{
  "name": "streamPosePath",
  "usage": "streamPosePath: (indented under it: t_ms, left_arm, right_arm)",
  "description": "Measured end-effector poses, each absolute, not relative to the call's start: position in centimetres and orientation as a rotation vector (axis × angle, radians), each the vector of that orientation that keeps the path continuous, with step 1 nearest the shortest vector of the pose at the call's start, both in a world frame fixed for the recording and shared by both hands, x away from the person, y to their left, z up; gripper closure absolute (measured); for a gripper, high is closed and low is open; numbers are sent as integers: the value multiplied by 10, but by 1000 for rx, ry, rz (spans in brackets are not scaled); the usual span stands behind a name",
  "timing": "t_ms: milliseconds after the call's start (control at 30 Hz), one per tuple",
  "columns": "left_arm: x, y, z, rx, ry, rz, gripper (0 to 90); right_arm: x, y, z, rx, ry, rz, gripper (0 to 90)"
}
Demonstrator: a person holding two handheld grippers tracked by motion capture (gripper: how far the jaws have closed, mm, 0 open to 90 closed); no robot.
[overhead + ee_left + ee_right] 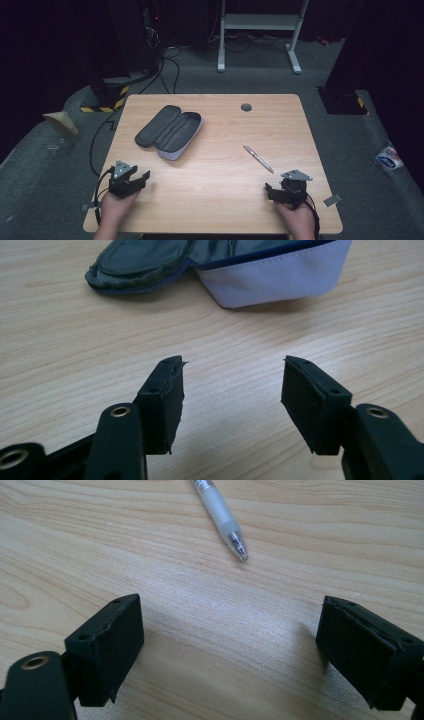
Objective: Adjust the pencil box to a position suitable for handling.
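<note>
Open grey zipped fabric pencil case (170, 132) lay mid-table, white plastic pen (258, 158) apart rightward, left gripper (232, 382) and right gripper (230, 630) spread empty near front edge of light wooden table (220, 200), pen tip close-up in right gripper view.

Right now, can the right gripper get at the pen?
Probably yes: the right gripper is open, the pen lies just ahead of it, and bare table lies between.

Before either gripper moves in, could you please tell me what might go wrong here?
1. The pen is thin, round and flat on the table; the open right gripper could roll it away or pinch it off-centre.
2. The pencil case lies unzipped, its lid flopped sideways; being soft, it may slide or fold if the open left gripper nudges it.
</note>
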State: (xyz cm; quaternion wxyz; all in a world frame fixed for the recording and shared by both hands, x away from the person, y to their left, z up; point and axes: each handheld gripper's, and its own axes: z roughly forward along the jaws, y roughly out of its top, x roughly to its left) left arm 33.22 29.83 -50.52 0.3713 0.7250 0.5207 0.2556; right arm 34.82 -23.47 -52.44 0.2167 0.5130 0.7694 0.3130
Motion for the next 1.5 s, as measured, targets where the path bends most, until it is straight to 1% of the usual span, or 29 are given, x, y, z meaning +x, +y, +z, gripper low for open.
streamPosePath:
  t_ms: [533,800,1233,1400,1500]
  left_arm:
    - [337,287,-491,1810,1274,655,418]
    - [348,269,-483,1812,1202,657,411]
    - [366,244,-474,1828,1132,674,396]
    - [379,231,-473,1836,1110,662,393]
    - [386,222,-471,1849,1088,679,395]
  right_arm:
    - [347,-234,-524,1431,2129,864,115]
    - [348,-234,-524,1427,2130,865,114]
    - [348,-234,-525,1432,2121,865,116]
    - [348,-233,-525,1436,2115,863,118]
    - [348,-233,-525,1436,2115,864,118]
